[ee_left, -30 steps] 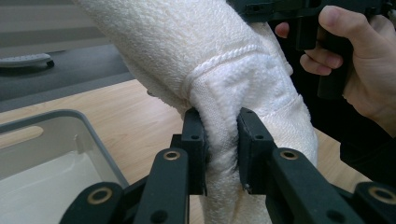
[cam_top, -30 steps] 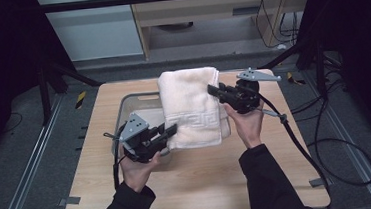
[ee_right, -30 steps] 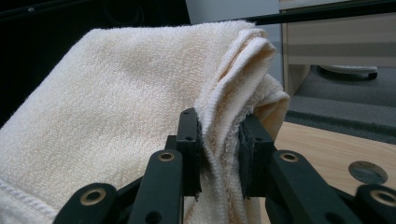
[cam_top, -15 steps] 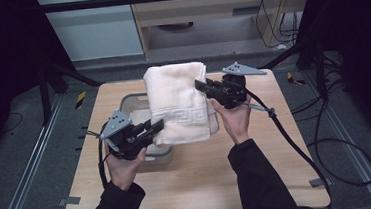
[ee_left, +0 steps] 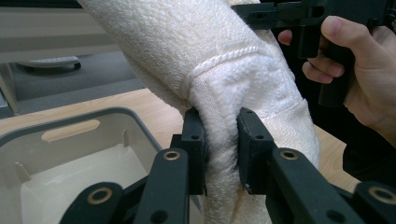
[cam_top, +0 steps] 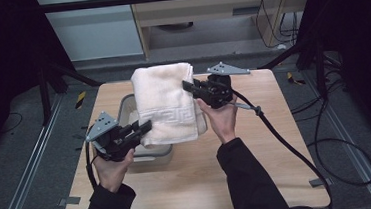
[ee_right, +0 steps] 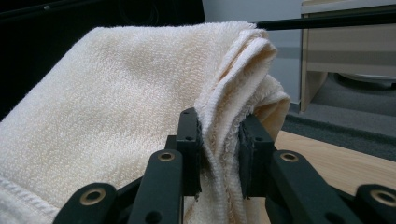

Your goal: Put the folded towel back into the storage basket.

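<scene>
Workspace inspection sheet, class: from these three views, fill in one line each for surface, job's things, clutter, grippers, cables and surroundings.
Surface: light wooden table, bare around the bin.
Job's things: folded cream towel held up over a grey plastic bin; something white lies in the bin's bottom.
Clutter: nothing seen on the table.
Grippers: left gripper shut on the towel's near lower corner; right gripper shut on its far edge.
Cables: black cable trails from the right gripper across the table and off its near right edge; loose cables on the floor at right.
Surroundings: grey floor, metal floor rails, a wooden cabinet behind, dark drapes at both sides.
</scene>
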